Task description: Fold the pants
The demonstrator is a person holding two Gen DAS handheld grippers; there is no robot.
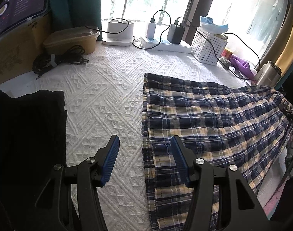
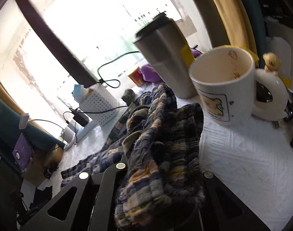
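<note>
The blue, cream and yellow plaid pants [image 1: 209, 119] lie spread on the white textured table cover [image 1: 108, 100]. Their left edge runs straight down the middle of the left wrist view. My left gripper [image 1: 145, 150] is open, low over that edge, its blue-padded fingers [image 1: 112, 159] astride it. My right gripper [image 2: 161, 165] is shut on a bunched end of the pants [image 2: 158, 140] and holds it lifted off the table; the cloth hides its fingertips.
A white mug [image 2: 225, 88] and a steel tumbler [image 2: 165, 61] stand close behind the lifted cloth. Black folded clothing [image 1: 29, 134] lies at the left. A power strip with chargers [image 1: 165, 44], a white basket [image 1: 208, 46], coiled cable [image 1: 58, 59] and a tan container [image 1: 69, 40] line the window side.
</note>
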